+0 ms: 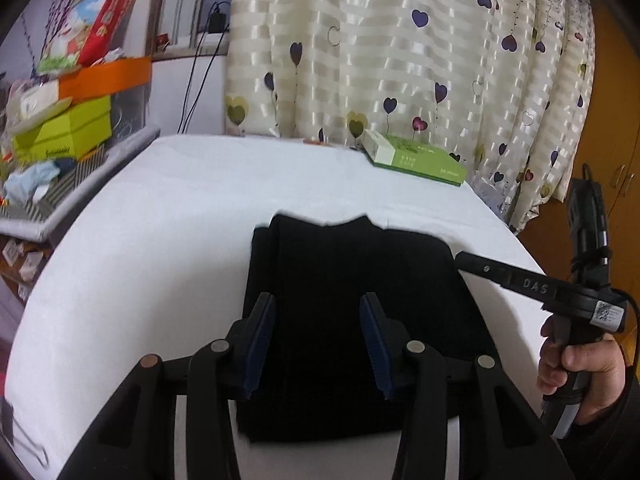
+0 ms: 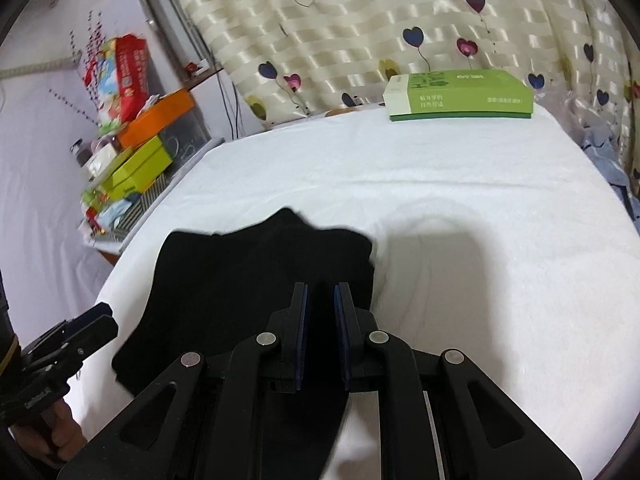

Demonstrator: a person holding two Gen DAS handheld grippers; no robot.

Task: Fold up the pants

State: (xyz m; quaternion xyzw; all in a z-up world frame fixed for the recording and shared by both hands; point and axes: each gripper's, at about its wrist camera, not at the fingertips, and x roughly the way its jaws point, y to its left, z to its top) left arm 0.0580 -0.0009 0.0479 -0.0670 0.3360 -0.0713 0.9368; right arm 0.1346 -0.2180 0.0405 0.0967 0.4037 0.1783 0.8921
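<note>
The folded black fabric pants (image 1: 352,320) on the white-covered desk (image 1: 160,208) look soft, light and limp — best pinched at a layered edge — with the left gripper (image 1: 318,344) spread wide and empty, the right gripper (image 2: 321,336) narrowed but gapped, nothing held.

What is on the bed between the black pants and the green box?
Nothing: only bare white sheet lies between the black pants and the green box, clearest in the right wrist view.
</note>
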